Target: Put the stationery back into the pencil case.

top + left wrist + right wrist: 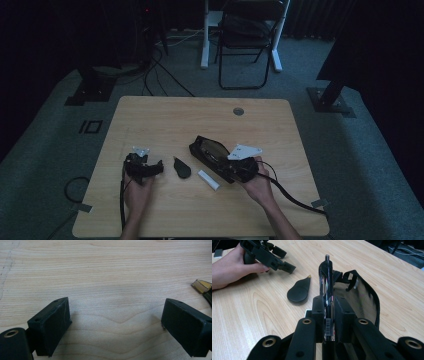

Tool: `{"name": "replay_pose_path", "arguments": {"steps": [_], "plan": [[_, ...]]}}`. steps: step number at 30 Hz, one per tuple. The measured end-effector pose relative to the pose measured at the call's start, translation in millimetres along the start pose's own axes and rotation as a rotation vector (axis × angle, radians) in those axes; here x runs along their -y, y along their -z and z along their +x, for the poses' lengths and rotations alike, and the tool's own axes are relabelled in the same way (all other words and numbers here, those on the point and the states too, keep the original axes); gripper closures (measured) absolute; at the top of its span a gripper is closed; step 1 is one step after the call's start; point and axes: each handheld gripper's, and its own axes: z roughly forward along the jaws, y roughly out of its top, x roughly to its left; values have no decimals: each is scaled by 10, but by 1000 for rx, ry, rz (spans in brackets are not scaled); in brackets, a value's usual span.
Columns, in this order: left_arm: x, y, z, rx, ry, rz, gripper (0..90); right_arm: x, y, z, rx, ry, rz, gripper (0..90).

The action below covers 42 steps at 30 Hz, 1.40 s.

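My right gripper (329,301) is shut on a glossy black pen (326,280), which sticks out forward past the jaws with its silver button at the far end. Just beyond and to the right lies an open black mesh pouch (364,297). In the high view the right gripper (226,167) is over the near end of the pouch (206,147). My left gripper (116,308) rests low on the table at the left (150,168), jaws wide apart, with only bare wood between them.
A black teardrop-shaped thing with a yellowish tip (298,292) lies between the grippers (181,168). A small white stick (208,180) sits near the right hand. The wooden table (200,115) has a round cable hole (238,111). A folding chair (247,40) stands behind.
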Motion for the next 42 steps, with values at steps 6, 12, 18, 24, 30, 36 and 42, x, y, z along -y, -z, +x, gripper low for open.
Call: {"name": "replay_pose_path", "arguments": {"steps": [6, 12, 18, 24, 30, 36, 42], "plan": [[0, 0, 0, 0, 0, 0, 88, -31, -1, -26, 8, -3, -8, 798], [0, 0, 0, 0, 0, 0, 88, -106, -34, -56, 7, -2, -13, 799], [0, 0, 0, 0, 0, 0, 88, -128, -80, -92, 0, -13, -14, 799], [0, 0, 0, 0, 0, 0, 88, -145, -119, -108, -3, -20, -20, 798], [0, 0, 0, 0, 0, 0, 88, -144, -159, -139, 2, -29, -14, 798], [0, 0, 0, 0, 0, 0, 88, -151, -202, -201, 7, -36, -12, 798], [0, 0, 0, 0, 0, 0, 88, -160, -228, -238, 12, -46, -11, 798]]}}
